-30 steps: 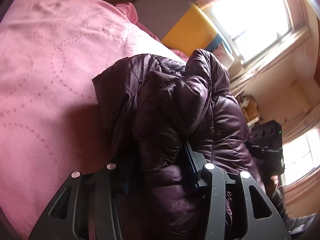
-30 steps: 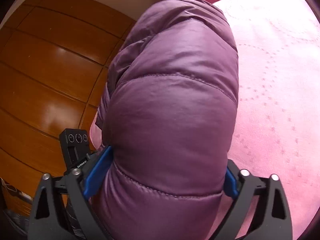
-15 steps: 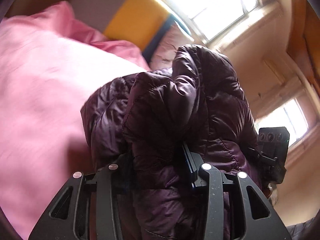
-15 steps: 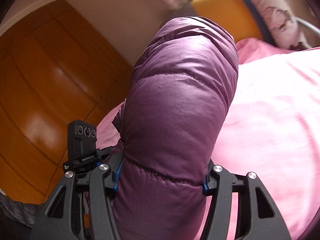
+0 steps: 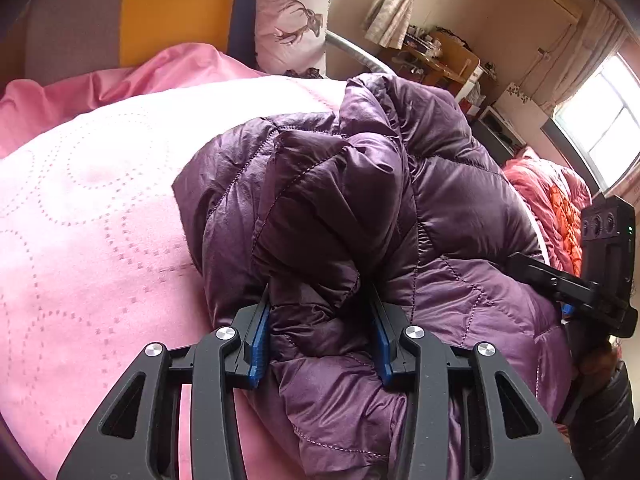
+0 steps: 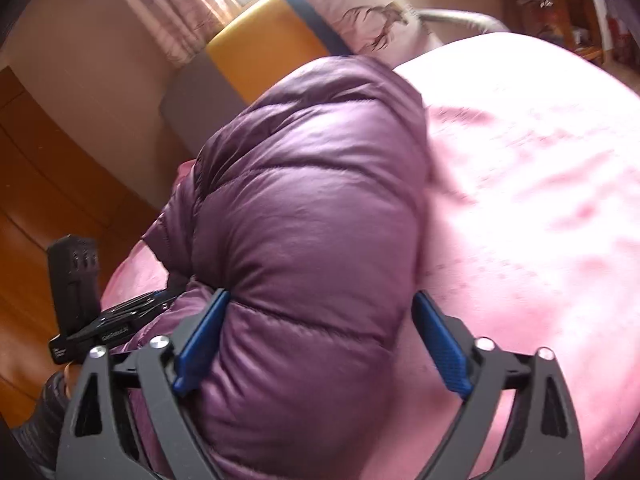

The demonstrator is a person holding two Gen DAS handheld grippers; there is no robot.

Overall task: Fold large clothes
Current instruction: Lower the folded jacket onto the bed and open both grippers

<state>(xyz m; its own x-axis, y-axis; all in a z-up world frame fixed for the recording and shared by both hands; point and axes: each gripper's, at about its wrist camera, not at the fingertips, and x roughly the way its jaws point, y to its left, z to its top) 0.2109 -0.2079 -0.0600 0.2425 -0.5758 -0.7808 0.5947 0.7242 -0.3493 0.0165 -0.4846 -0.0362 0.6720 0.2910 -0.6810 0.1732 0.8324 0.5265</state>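
A purple quilted puffer jacket (image 5: 440, 208) lies bunched on the pink bedspread (image 5: 88, 208). My left gripper (image 5: 318, 300) is shut on a thick fold of it, both blue pads pressed into the fabric. In the right wrist view the jacket (image 6: 312, 208) bulges up between the fingers of my right gripper (image 6: 322, 296), whose jaws are opening. Its left pad (image 6: 204, 332) still touches the fabric and its right pad (image 6: 436, 340) stands clear. Each gripper shows in the other's view: the right one (image 5: 600, 280) at the far right, the left one (image 6: 80, 300) at the lower left.
A grey and yellow headboard (image 5: 172, 8) and a white deer-print pillow (image 5: 292, 20) stand at the bed's far end. A pink-orange quilt (image 5: 560, 200) lies to the right, below a window (image 5: 608, 132). A cluttered desk (image 5: 440, 56) stands beyond. Brown wood panelling (image 6: 48, 168) lies left of the bed.
Both grippers have swung with the jacket across the bed, so the headboard and pillow now face them. The right jaws narrowed on the jacket, then spread wide. The left grip is unchanged.
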